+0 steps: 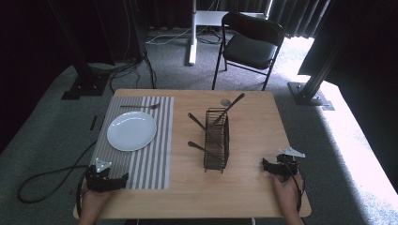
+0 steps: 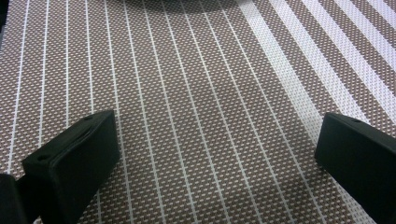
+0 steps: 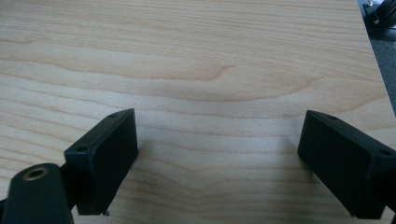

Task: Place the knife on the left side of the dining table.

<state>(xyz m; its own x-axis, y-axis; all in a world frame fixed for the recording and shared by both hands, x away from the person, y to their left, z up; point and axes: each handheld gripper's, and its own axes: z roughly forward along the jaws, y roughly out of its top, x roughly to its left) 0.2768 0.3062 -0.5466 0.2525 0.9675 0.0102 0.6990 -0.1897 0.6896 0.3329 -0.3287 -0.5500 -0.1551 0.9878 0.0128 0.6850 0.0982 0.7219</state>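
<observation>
The left gripper (image 1: 123, 177) rests with its jaws spread wide and empty over the near edge of the brown-and-white striped woven placemat (image 2: 201, 93); beyond its fingers lies the round white plate (image 1: 131, 131), with a metal fork (image 1: 141, 107) past that. The right gripper (image 1: 265, 165), jaws likewise wide apart and empty, sits on the bare light wooden table (image 3: 196, 60), just beside the black wire cutlery basket (image 1: 217, 139) holding dark-handled utensils (image 1: 228, 108).

Utensil heads buried inside wire caddy (image 1: 217, 140), types unreadable. Small round thing (image 1: 225, 101) behind caddy too tiny to name. Forearms cut off at bottom edge. Plate (image 2: 187, 3) rim barely a dark sliver, clipped at top.
</observation>
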